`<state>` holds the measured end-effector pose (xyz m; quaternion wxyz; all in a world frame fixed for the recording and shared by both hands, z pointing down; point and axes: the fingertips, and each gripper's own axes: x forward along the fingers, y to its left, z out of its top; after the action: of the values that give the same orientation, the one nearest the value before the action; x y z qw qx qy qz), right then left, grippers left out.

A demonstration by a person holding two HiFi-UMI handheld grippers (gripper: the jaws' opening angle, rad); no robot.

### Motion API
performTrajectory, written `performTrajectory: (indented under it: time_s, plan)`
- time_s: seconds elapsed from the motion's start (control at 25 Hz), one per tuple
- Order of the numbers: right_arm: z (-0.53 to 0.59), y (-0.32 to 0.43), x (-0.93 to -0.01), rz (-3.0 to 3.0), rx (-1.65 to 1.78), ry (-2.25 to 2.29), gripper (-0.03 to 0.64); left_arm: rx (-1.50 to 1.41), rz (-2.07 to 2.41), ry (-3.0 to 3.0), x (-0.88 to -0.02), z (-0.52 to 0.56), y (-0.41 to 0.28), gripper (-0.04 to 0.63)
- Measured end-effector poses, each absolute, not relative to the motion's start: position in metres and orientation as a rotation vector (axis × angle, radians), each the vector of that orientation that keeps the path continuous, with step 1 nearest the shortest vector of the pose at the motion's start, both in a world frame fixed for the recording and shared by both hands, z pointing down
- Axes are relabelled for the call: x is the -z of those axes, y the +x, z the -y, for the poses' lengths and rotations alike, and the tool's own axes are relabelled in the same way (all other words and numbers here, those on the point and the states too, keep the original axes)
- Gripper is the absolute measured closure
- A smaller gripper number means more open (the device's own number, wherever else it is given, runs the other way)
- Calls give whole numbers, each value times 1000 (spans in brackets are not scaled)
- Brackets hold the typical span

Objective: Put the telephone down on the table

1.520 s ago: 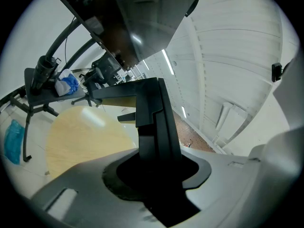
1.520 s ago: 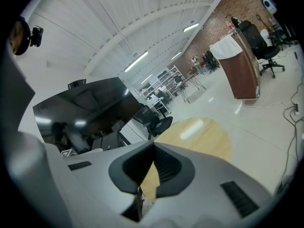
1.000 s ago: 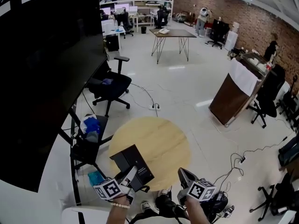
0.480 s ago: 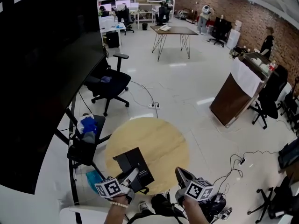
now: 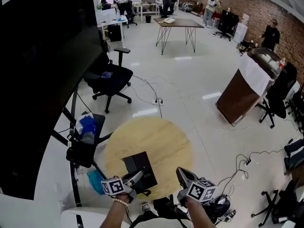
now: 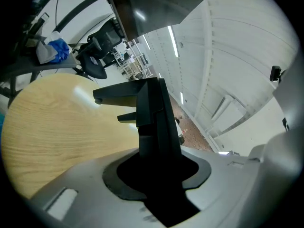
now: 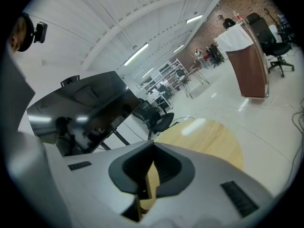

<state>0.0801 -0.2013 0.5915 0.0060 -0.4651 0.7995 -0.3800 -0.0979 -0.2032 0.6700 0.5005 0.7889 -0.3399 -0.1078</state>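
The black telephone (image 5: 140, 168) hangs low over the near part of the round wooden table (image 5: 156, 137), and I cannot tell whether it touches the top. My left gripper (image 5: 134, 178) is shut on its near end. In the left gripper view the telephone (image 6: 151, 113) fills the jaws of that gripper (image 6: 154, 175) and juts out over the table (image 6: 57, 122). My right gripper (image 5: 180, 173) hovers at the table's near edge, to the right of the telephone. In its own view the right gripper (image 7: 147, 175) is shut on nothing, with the table (image 7: 209, 137) ahead.
A chair with blue cloth (image 5: 85, 127) stands against the table's left side, and a blue object (image 5: 95, 179) lies below it. A large dark screen (image 5: 42, 70) fills the left. A black office chair (image 5: 111, 80), a brown lectern (image 5: 240, 91) and floor cables (image 5: 240, 163) lie farther off.
My left gripper has sunk toward the table with the telephone, which now lies lower and flatter over the wood. The right gripper has drifted slightly left along the table's near edge.
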Motion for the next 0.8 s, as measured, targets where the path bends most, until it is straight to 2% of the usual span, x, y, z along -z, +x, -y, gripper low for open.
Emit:
performTrajectory:
  time_s: [0.8]
  plan:
    - [241,88,-631,-2535,1323,-1454,612,182,480,1936,-747,278,-22,428]
